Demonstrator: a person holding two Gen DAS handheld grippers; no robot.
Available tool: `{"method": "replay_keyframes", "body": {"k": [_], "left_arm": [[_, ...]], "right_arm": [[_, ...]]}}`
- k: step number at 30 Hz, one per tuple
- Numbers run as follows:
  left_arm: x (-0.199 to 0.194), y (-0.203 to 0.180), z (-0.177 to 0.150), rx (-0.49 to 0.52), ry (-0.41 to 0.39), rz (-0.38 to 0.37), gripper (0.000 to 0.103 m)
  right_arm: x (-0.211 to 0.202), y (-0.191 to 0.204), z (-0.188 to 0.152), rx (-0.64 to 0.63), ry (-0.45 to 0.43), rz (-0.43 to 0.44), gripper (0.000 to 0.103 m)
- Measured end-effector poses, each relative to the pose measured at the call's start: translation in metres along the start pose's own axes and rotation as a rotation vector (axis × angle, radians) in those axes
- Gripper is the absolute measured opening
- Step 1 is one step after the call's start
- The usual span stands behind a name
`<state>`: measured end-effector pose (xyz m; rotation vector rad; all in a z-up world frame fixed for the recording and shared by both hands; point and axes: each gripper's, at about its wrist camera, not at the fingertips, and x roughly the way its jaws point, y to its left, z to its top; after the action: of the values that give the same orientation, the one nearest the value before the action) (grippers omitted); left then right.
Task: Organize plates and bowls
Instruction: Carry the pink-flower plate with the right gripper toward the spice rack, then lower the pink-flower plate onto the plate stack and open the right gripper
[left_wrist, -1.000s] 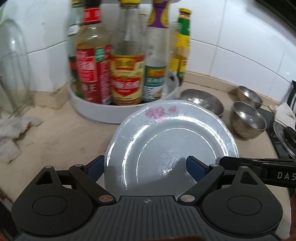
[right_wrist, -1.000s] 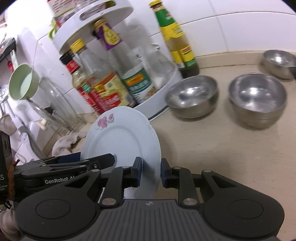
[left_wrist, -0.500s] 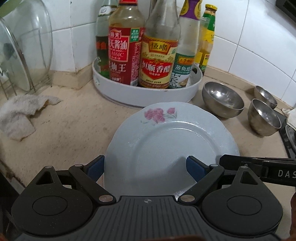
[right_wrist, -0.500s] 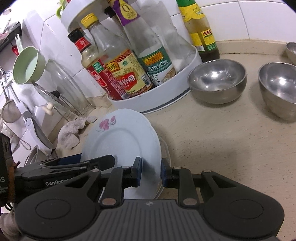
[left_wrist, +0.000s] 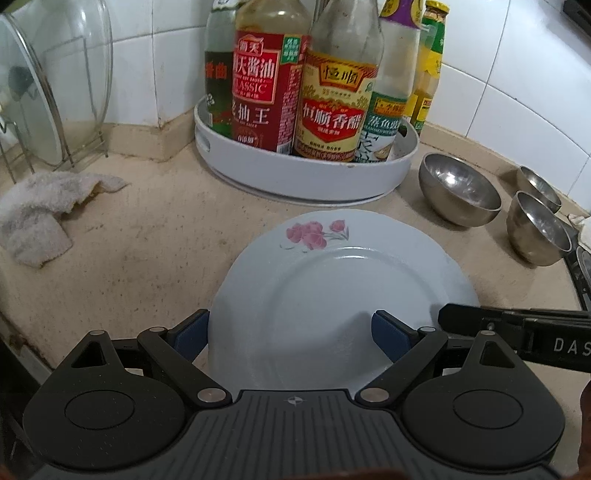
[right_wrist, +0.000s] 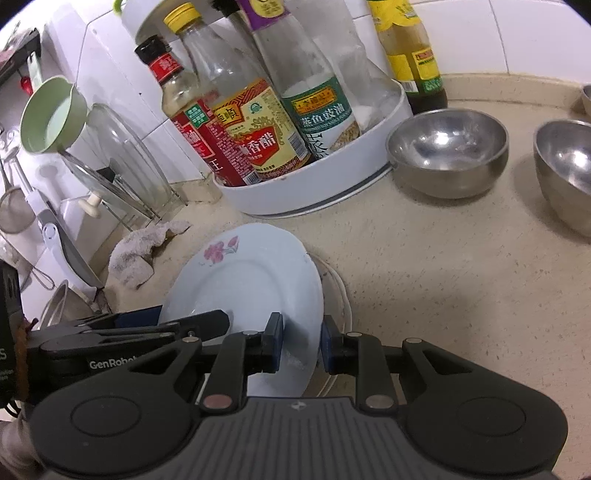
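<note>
My left tool (left_wrist: 291, 332) spread wide, straddling floral plate (left_wrist: 343, 280) near edge, steadying, no clamp seen. Right tool (right_wrist: 301, 347) pinches plate rim edge-on, carrying it tilted low over second plate (right_wrist: 338, 291) on bench (right_wrist: 443, 280). Steel bowls (right_wrist: 448, 151) wait far right.

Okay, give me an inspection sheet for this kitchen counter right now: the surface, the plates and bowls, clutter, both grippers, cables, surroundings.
Surface: beige speckled counter, stained.
Job's things: white flowered plate held tilted above a second plate lying on the counter; three steel bowls, largest bowl beside the bottle tray, all apart and unstacked.
Clutter: crumpled rag; round white tray of sauce bottles.
Grippers: right gripper shut on the flowered plate's rim; left gripper set wide across that plate, contact unclear.
Cables: nothing seen.
Surroundings: white tiled wall; glass lids in a wire rack; green ladle hanging.
</note>
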<state>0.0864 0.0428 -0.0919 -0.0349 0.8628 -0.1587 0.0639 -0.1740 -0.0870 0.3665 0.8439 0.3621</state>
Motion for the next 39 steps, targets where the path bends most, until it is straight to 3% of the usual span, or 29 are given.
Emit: {"method": "replay_keyframes", "body": {"k": [26, 39], "left_arm": [[-0.001, 0.007, 0.005, 0.006, -0.036, -0.03, 0.091], [-0.006, -0.005, 0.011, 0.059, -0.068, -0.023, 0.093]], "right_arm": [[0.01, 0.014, 0.003, -0.121, -0.048, -0.13, 0.027], [-0.002, 0.012, 0.004, -0.121, -0.093, -0.114, 0.029]]}}
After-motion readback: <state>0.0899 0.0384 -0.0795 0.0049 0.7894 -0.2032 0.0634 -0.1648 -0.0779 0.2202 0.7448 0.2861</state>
